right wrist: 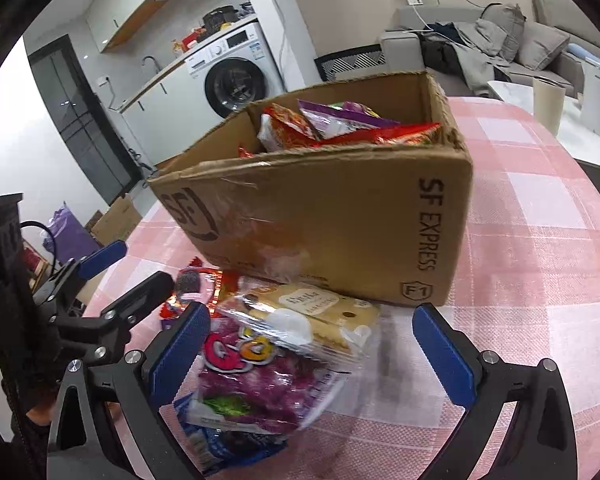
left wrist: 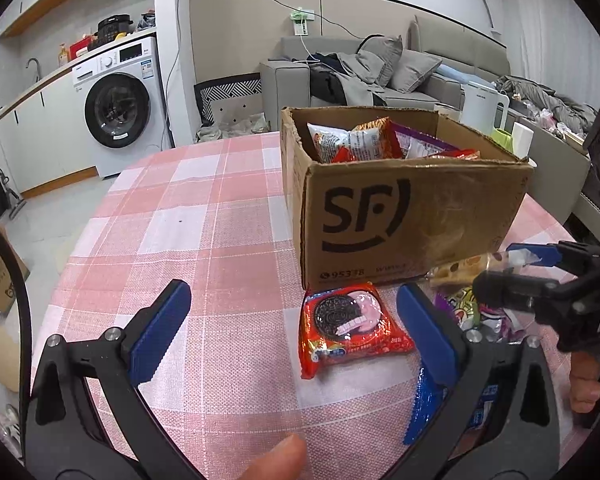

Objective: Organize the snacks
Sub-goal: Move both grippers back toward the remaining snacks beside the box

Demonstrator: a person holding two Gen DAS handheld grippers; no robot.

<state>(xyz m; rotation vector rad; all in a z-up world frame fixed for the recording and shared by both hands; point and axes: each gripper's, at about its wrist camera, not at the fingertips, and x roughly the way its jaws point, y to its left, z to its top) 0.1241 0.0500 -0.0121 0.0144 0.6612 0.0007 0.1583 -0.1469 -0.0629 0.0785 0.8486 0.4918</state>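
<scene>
An open cardboard box (left wrist: 400,216) marked SF stands on the pink checked table and holds several snack packets (left wrist: 356,140). In front of it lies a red Oreo packet (left wrist: 352,328), between the spread fingers of my left gripper (left wrist: 294,294) and nearer the right finger, untouched. My right gripper (right wrist: 311,314) is open over a small pile: a cracker packet (right wrist: 320,312), a purple candy bag (right wrist: 260,376) and a blue packet (right wrist: 220,448) beneath. The box (right wrist: 332,216) is just beyond. Each gripper shows in the other's view (left wrist: 496,264) (right wrist: 145,262).
The pink checked tablecloth (left wrist: 172,216) stretches left of the box. A white kettle (left wrist: 482,106) and a paper cup (right wrist: 548,104) stand behind the box on a side surface. A washing machine (left wrist: 118,108) and a sofa (left wrist: 380,76) are far behind. A thumb (left wrist: 280,456) shows at the bottom.
</scene>
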